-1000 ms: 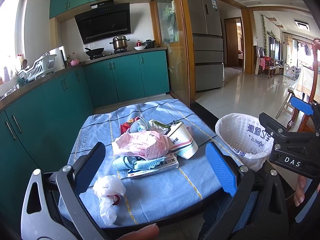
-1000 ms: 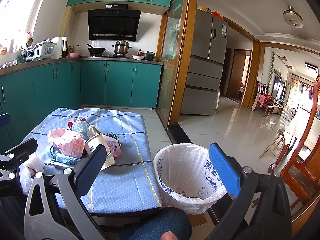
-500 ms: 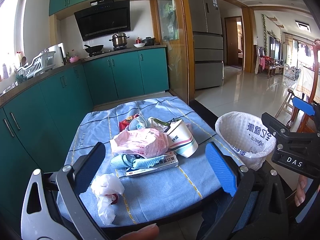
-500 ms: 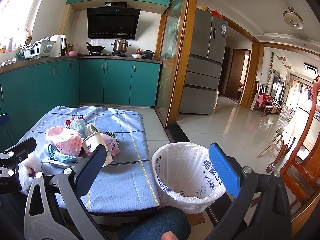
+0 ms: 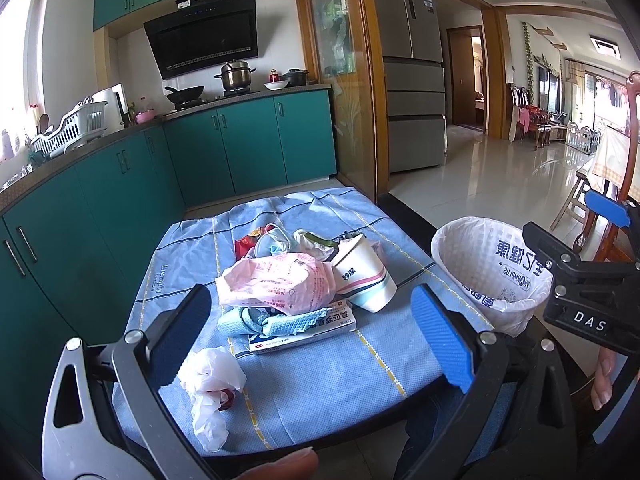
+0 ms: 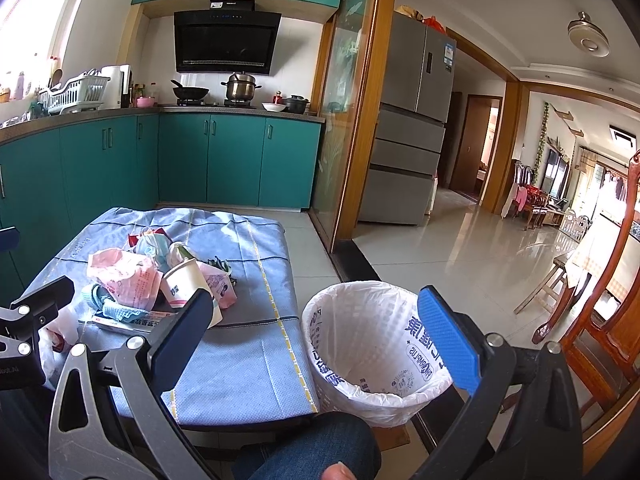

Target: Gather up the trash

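Nearest the viewer, a person is holding two grippers side by side, low over the near edge of a small table [image 5: 304,384] covered in blue cloth. The left gripper [image 5: 310,338] is standing with its jaws spread wide and gripping nothing; the right gripper [image 6: 316,336] is likewise gaping wide and empty, hovering above a bin [image 6: 376,352] lined with a white bag, just right of the table. Just beyond the left gripper, a crumpled white plastic bag [image 5: 210,390] is lying alone on the cloth. Farther in, a heap of trash is sitting mid-table: a flat box [image 5: 308,330], a pink bag [image 5: 276,282] and a tipped paper cup [image 5: 362,276], all touching. Teal cabinets [image 5: 248,144] are standing behind. The risk is likely the loose heap: grabbing one thin bag could drag neighbours off the table, or flimsy plastic could slip before reaching the bin.
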`<action>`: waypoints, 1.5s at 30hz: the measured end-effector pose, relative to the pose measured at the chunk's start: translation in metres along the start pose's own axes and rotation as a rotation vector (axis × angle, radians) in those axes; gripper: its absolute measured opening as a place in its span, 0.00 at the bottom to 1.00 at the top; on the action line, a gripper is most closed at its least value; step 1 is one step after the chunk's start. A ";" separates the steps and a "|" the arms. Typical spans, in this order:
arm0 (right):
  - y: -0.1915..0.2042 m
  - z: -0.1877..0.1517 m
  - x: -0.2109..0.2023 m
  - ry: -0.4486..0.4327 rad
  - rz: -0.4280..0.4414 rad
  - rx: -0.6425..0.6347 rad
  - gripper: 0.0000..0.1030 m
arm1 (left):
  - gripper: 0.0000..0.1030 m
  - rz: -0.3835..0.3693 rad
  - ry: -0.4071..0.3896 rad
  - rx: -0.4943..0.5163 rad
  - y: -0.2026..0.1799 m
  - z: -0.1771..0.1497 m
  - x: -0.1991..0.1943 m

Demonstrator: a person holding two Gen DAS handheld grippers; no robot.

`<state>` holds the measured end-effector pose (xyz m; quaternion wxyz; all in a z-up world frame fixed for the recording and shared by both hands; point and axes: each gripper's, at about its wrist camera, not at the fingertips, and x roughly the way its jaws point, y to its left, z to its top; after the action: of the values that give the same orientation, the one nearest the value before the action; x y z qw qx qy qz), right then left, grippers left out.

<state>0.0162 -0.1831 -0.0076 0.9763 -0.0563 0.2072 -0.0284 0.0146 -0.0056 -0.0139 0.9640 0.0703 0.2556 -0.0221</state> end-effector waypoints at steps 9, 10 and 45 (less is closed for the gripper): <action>-0.001 -0.019 0.059 0.159 0.090 0.036 0.97 | 0.97 0.100 0.103 -0.062 0.036 -0.015 0.034; 0.002 -0.022 0.064 0.169 0.108 0.033 0.97 | 0.97 0.125 0.137 -0.076 0.047 -0.020 0.041; 0.073 -0.054 0.175 0.500 0.570 0.100 0.44 | 0.57 0.120 0.461 -0.187 0.112 -0.088 0.139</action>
<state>0.1558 -0.1301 -0.1354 0.8659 0.0598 0.4446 0.2213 0.1012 0.1170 -0.1443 0.8821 -0.0012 0.4650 0.0754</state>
